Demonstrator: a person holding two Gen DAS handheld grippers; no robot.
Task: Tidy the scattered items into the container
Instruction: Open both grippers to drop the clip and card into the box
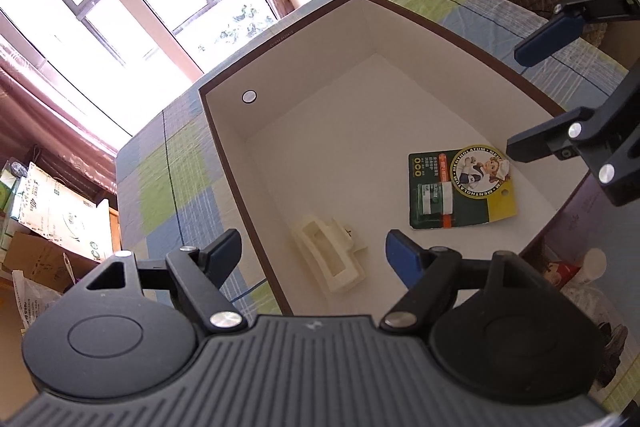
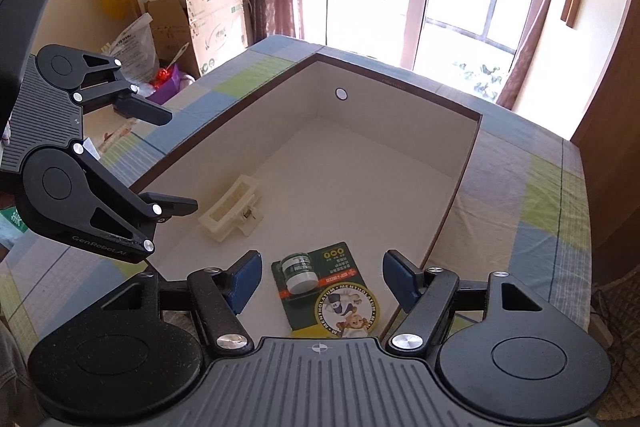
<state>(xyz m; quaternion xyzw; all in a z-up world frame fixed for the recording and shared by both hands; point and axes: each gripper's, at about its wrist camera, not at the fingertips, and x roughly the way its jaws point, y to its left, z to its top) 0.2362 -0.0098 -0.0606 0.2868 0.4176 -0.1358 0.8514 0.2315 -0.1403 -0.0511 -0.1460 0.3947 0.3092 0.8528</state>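
From my left wrist, I hold my left hand-held gripper (image 1: 314, 253) over the near rim of the box (image 1: 224, 155), its blue fingers spread wide with nothing between them. The box sits on a checked cloth covering the surface (image 1: 160, 187), and a cream hair clip (image 1: 330, 257) lies on its floor near the left wall, just below my fingers. A green carded balm pack (image 1: 462, 187) lies flat toward the right wall. Both sit where tidying wants them; I judge my hand hangs here either after a drop or pausing.

From my right wrist, my right hand-held gripper (image 2: 322, 281) is likewise wide apart and holds nothing, poised right above the balm pack (image 2: 326, 287) at the box's near edge. A few loose things show beyond the box's left wall, too small to name.
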